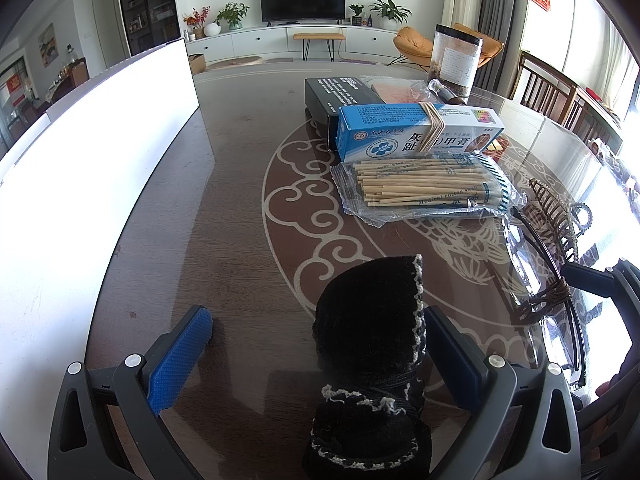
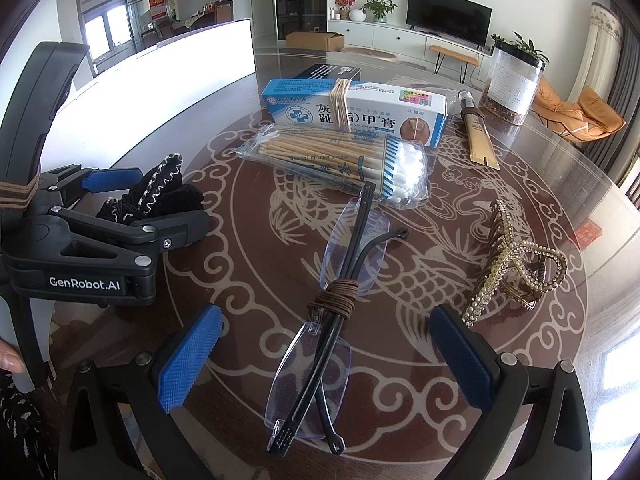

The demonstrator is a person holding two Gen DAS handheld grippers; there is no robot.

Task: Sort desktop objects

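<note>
A black hair bow with white trim point(image 1: 372, 352) lies on the table between the fingers of my left gripper point(image 1: 316, 344), which is open around it; the bow leans near the right pad. It also shows in the right wrist view point(image 2: 156, 196), inside the left gripper point(image 2: 160, 208). My right gripper point(image 2: 324, 352) is open with folded rimless glasses point(image 2: 336, 300), tied with brown cord, lying between its fingers. A pearl hair claw point(image 2: 516, 268) lies to the right of them. A bag of cotton swabs point(image 2: 340, 160) and a blue ointment box point(image 2: 356, 108) lie behind.
A white tray or board point(image 1: 92, 168) stands along the table's left side. A black box point(image 1: 340, 96), a clear jar point(image 2: 516, 84), a gold tube point(image 2: 478, 136) and a pink packet point(image 1: 400, 92) sit at the far side. Chairs point(image 1: 560, 96) stand beyond the table's right edge.
</note>
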